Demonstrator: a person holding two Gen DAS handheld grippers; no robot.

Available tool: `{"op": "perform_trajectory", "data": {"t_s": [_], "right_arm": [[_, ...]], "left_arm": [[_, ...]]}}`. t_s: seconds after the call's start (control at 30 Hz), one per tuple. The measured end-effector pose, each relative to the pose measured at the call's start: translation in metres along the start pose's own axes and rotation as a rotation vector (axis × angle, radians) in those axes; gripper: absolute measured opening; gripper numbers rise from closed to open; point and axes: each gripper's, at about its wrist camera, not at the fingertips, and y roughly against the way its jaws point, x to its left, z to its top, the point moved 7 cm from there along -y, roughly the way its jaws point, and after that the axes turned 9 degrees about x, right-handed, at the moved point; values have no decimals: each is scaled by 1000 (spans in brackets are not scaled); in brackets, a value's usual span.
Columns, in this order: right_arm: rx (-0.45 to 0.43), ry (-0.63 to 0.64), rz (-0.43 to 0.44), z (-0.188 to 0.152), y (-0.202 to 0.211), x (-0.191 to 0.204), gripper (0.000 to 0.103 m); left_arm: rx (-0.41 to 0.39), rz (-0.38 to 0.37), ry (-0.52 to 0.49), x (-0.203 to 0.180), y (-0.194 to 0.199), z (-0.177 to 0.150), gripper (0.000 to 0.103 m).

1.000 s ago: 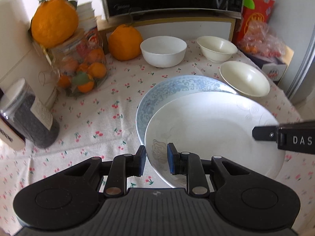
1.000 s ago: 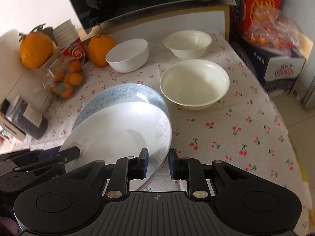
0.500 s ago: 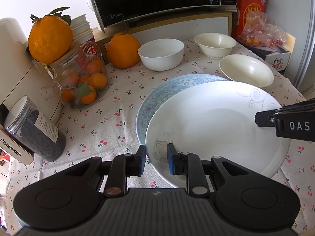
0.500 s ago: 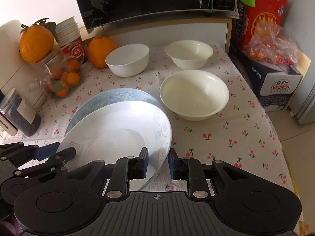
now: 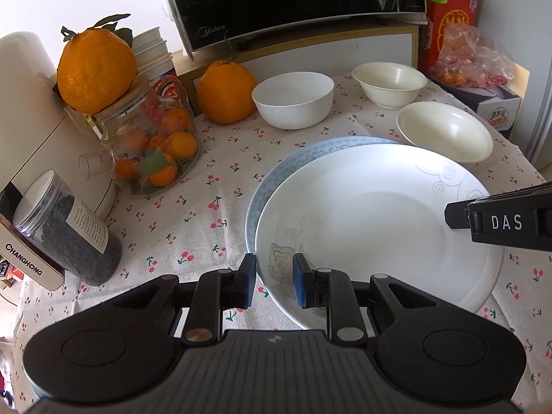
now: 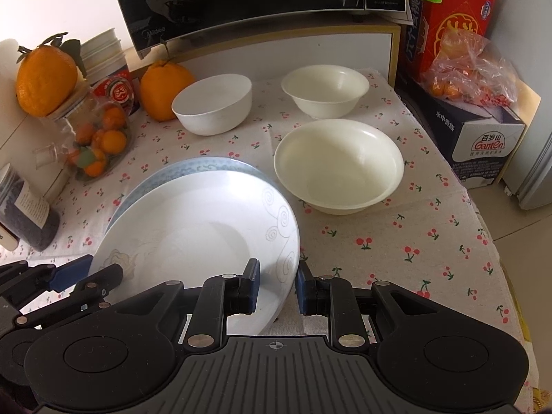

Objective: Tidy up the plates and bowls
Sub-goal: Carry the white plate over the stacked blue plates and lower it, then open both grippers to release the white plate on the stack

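Observation:
A large white plate (image 5: 379, 227) with faint swirl patterns lies over a blue-patterned plate (image 5: 310, 153) on the cherry-print tablecloth. My left gripper (image 5: 274, 281) is shut on the white plate's near left rim. My right gripper (image 6: 276, 283) is shut on its right rim, which stands a little clear of the cloth. In the right wrist view the white plate (image 6: 200, 227) hides most of the blue plate (image 6: 193, 169), and the left gripper (image 6: 93, 270) shows at the lower left. Three bowls stand behind: a white bowl (image 6: 212, 103), a cream bowl (image 6: 324, 89) and a wide cream bowl (image 6: 338, 165).
A glass jar of small oranges (image 5: 151, 148) topped by a big orange, a second big orange (image 5: 226, 93) and a dark-filled jar (image 5: 69, 231) crowd the left. A microwave (image 5: 293, 0) stands at the back. Boxes and a bag of fruit (image 6: 465, 72) sit off the table's right edge.
Both views have tipped up slightly, so more of the microwave shows. The white plate stays gripped on both sides over the blue plate.

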Motion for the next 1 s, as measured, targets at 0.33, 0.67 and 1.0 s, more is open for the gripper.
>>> {"op": "perform_trajectory", "data": {"t_s": [0.33, 0.67, 1.0], "right_arm": [[4, 13, -44, 4, -9, 6, 23], [10, 2, -44, 6, -10, 6, 24], [20, -13, -4, 6, -8, 3, 27]], "left_arm": [[-20, 6, 24, 4, -1, 3, 20], [-17, -3, 33, 6, -3, 3, 22], [-10, -20, 44, 8, -2, 3, 25]]}}
